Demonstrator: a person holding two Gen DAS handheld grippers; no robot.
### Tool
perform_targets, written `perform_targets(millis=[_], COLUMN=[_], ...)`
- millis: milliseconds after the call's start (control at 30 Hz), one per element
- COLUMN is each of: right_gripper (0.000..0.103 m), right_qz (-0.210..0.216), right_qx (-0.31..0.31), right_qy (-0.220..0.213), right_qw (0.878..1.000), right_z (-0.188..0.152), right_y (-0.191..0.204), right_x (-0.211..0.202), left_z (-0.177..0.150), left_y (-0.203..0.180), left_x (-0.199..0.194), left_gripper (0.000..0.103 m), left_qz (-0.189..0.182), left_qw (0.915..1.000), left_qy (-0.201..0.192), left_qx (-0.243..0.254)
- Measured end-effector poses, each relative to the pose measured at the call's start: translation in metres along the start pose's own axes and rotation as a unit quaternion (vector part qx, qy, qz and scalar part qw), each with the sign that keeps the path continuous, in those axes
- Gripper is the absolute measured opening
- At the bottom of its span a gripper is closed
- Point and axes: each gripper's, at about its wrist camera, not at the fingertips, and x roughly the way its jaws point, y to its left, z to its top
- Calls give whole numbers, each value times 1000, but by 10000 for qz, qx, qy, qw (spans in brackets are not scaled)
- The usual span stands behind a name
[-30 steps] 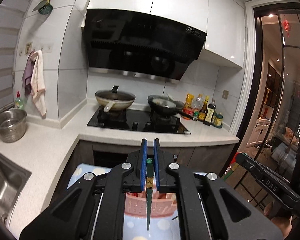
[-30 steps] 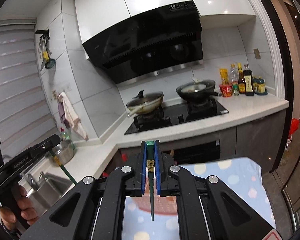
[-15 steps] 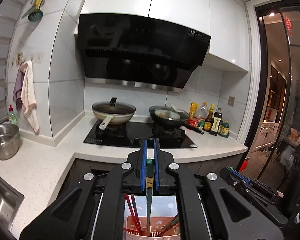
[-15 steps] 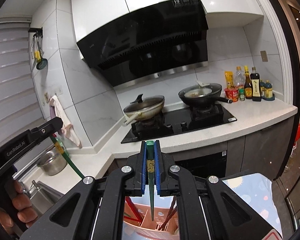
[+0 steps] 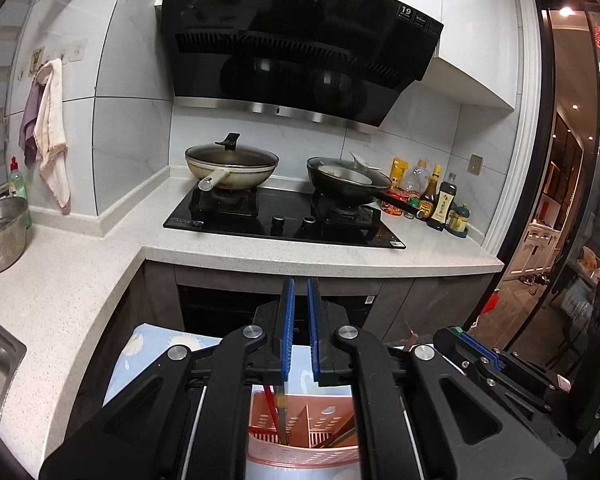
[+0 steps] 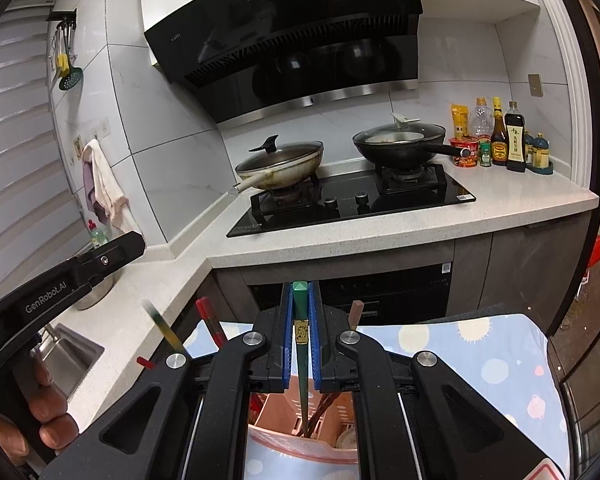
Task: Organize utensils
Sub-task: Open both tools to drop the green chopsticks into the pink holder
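Right tool (image 6: 300, 336) is clamped on a green chopstick (image 6: 300, 344), tip down in the pink holder (image 6: 300, 440); left tool (image 5: 298, 332) stands nearly closed and empty above that holder (image 5: 300, 436)

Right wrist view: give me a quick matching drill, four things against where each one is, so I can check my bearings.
Things:
1. green chopstick
2. pink basket
3. cream towel
4. black pan

Places:
A. hanging on the wall, left of the stove
B. on the stove's burner at the right of this view
C. held in the fingers of the right gripper
D. on the dotted cloth, holding chopsticks

Pairs: 1-C, 2-D, 3-A, 4-B
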Motion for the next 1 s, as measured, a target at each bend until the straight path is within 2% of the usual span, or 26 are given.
perform_targets(millis=[67,100,133,167,200,533,733,1000], right_gripper=[14,17,25,33,34,36,40,40], right_qz=[-63,-93,-112,-107,-105,-113,-102,-105], right_qx=[-24,-43,-44,-31,-21,-90,-48,-227], right_qy=[-58,-98,-145,-175,-205,-201,-104,187], right_qw=[10000,9999,9998,9998,9997,9997,9999,9995], right_z=[-1,-1,-1,-1,0,-4,-17,-59], right_y=[1,1,2,1,1,3,3,11], right_x=[-2,-4,-7,-9,-11,-33,-50,-85], left_z=[-1,-2,-3,-3,-4,-17,-29,-63], left_y=[0,1,1,2,2,8,9,12], left_x=[1,1,0,0,-2,-16,-36,-66], left_gripper=[11,19,25,37,40,45,54,55], left_qz=[16,25,79,150,177,280,365,397], left_qw=[10000,10000,9999,9998,9998,9994,9990,9979], left_qy=[32,45,53,49,33,195,238,496], left_qx=[-29,-42,-58,-78,-86,-112,-94,-105])
